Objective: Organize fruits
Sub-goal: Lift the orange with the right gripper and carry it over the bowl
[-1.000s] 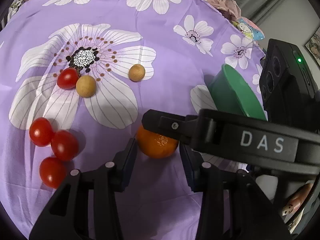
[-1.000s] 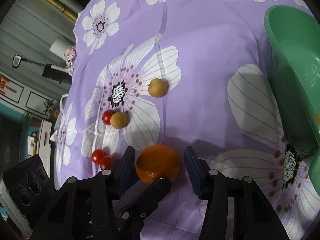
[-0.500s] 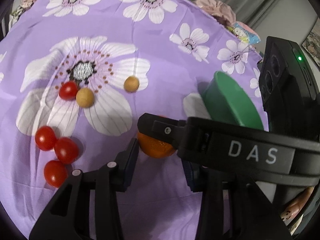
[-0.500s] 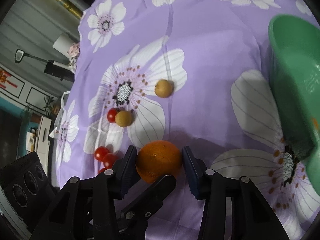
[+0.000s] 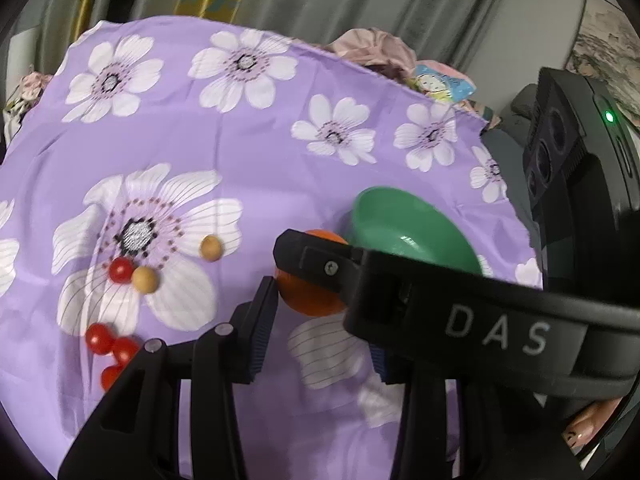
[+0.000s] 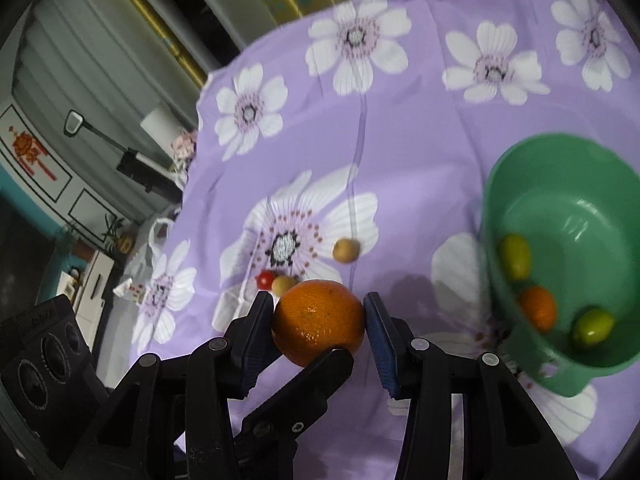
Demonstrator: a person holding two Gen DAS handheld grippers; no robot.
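right gripper (image 6: 320, 320) has the orange (image 6: 318, 322) clamped between its blue pads (image 6: 378, 332), one pad on each side, fruit lifted clear of the purple flowered cloth (image 6: 400, 152). a finger of the left gripper (image 6: 298, 394) pokes up under the orange from six o'clock, touching its underside. at three o'clock sits the green bowl (image 6: 496, 184), tilted toward us, and inside it a small orange (image 6: 538, 307) lies between two yellow-green fruits (image 6: 516, 256). just past the held orange, at eleven o'clock, a cherry tomato (image 6: 264, 279) and a tan round fruit (image 6: 283, 283) touch. another tan fruit (image 6: 346, 250) rests alone at twelve o'clock on a white petal.
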